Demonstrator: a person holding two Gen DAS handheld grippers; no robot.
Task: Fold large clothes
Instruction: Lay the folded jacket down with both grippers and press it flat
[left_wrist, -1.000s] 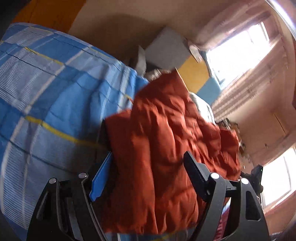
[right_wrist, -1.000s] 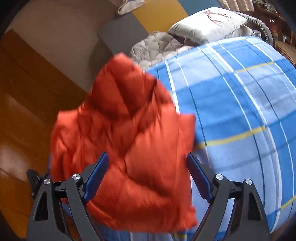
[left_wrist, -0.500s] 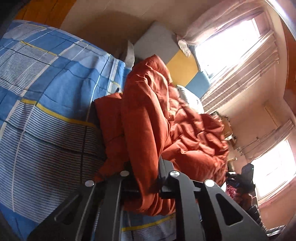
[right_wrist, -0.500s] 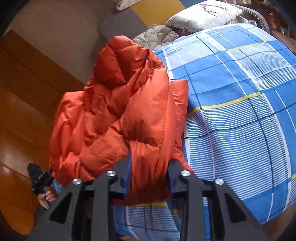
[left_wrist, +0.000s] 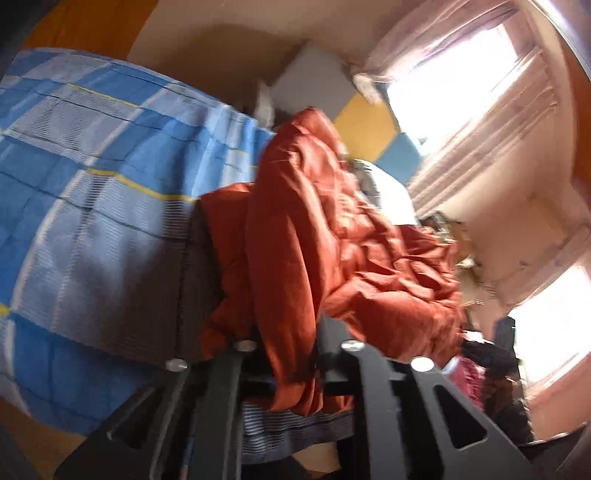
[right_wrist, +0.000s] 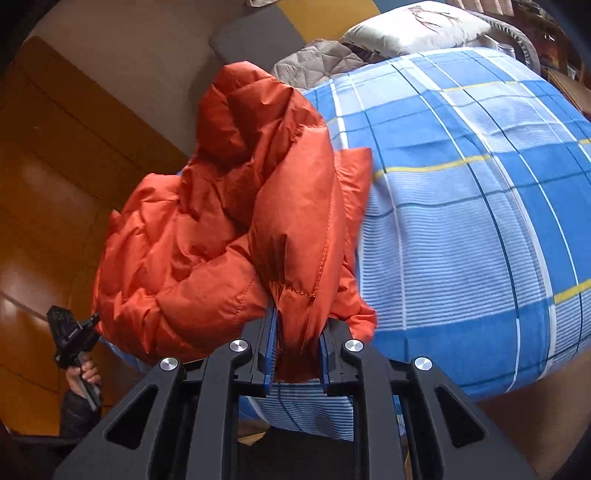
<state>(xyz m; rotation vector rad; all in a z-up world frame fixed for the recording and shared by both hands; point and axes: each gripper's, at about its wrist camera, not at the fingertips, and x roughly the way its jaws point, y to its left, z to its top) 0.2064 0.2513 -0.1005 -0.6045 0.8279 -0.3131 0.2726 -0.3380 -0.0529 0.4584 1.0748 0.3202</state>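
Because the orange puffer jacket (right_wrist: 236, 229) is quilted and air-filled, I judge it light, soft and slippery, best taken at stitched hems where the padding thins. It hangs bunched over the bed (right_wrist: 480, 221) with its blue plaid sheet, its long axis running from 6 toward 12 o'clock in the right view. Each hand-held gripper, right (right_wrist: 295, 354) and left (left_wrist: 291, 354), is closed narrow, pinching a fold of jacket at 6 o'clock.
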